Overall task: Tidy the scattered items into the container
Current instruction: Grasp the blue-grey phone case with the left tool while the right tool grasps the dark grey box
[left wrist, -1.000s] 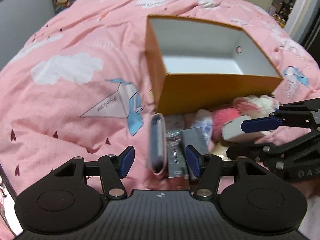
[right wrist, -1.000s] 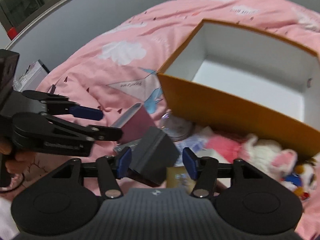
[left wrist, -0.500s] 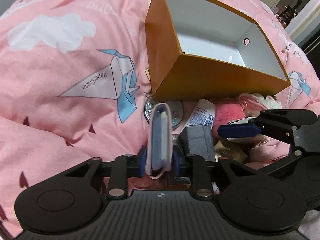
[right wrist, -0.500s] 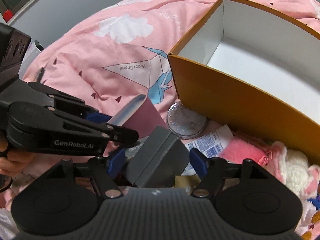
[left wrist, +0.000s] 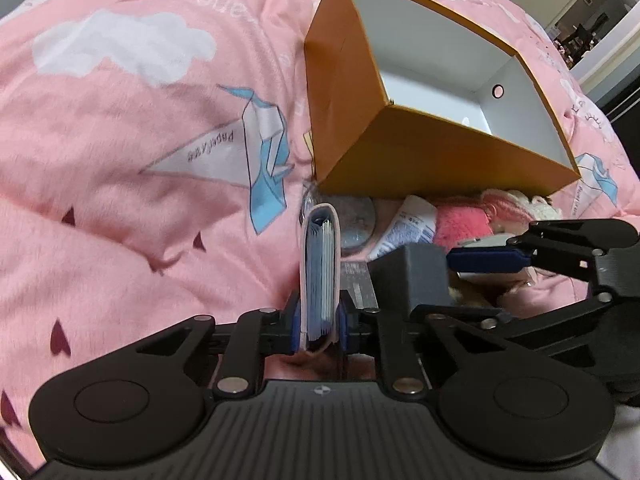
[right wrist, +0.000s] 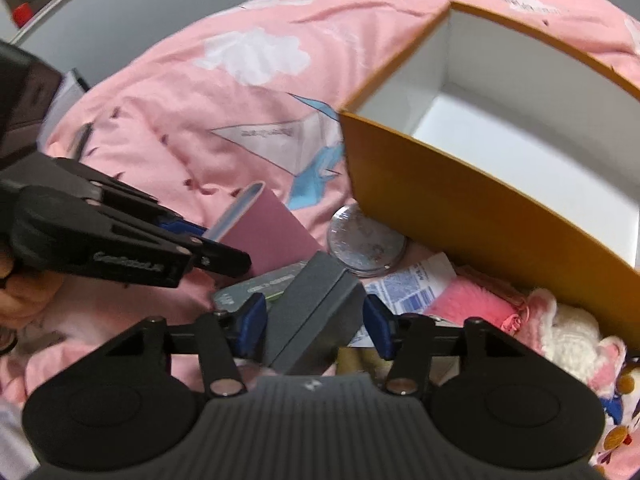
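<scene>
The left gripper [left wrist: 319, 326] is closing, its blue pads pressed on the lower end of an upright pink card wallet with blue leaves [left wrist: 320, 272]. The right gripper [right wrist: 314, 322] is closing around a dark grey rectangular box [right wrist: 314, 320]; its left pad touches, its right pad stands just clear. Beyond both jaws sits the open orange cardboard container with white inside [left wrist: 384, 160], on the pink cloud-print quilt [left wrist: 120, 140].

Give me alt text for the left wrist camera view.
The left gripper is closing its fingers on a slim pink card holder standing on edge on a pink bedspread. Beyond it sits an open orange box, empty inside; at right, the right gripper straddles a grey box.
</scene>
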### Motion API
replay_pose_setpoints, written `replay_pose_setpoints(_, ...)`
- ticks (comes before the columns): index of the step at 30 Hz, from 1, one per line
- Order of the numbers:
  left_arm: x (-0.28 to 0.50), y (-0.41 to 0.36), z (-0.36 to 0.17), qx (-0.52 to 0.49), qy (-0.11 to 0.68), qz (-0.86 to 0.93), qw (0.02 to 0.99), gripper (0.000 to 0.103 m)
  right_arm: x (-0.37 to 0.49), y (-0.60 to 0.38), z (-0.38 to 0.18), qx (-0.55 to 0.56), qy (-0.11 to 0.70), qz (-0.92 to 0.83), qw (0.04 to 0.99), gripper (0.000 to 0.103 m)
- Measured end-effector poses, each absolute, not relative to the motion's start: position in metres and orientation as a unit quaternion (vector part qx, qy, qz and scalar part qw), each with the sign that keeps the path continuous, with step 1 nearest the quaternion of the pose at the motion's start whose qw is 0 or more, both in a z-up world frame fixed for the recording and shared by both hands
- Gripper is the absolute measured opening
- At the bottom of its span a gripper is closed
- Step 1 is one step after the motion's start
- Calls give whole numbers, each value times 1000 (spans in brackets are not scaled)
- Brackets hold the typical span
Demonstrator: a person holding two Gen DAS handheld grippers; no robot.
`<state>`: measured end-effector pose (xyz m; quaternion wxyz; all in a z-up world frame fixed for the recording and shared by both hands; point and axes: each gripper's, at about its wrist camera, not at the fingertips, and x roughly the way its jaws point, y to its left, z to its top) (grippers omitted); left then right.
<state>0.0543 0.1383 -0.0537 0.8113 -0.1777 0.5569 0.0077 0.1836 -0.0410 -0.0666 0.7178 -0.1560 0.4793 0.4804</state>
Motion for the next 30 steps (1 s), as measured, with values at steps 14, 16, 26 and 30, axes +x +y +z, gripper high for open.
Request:
replay_pose_setpoints(14, 39, 124, -51, -203, 536, 2, 819, 23, 191, -43, -77, -124, 505, 471, 713, 59)
replay_pose_setpoints(16, 39, 126, -53, -204, 537, 2, 819, 23, 197, -43, -78, -108, 509, 468, 714, 59)
replay_pose_setpoints(26, 42, 137, -57, -196, 543, 32, 816, 19, 189, -23, -86, -156, 497, 450, 725, 64)
replay_pose_setpoints(30, 41, 137, -55, -207, 540, 22, 815, 20, 184, -29, -83, -156, 500, 449, 724, 56)
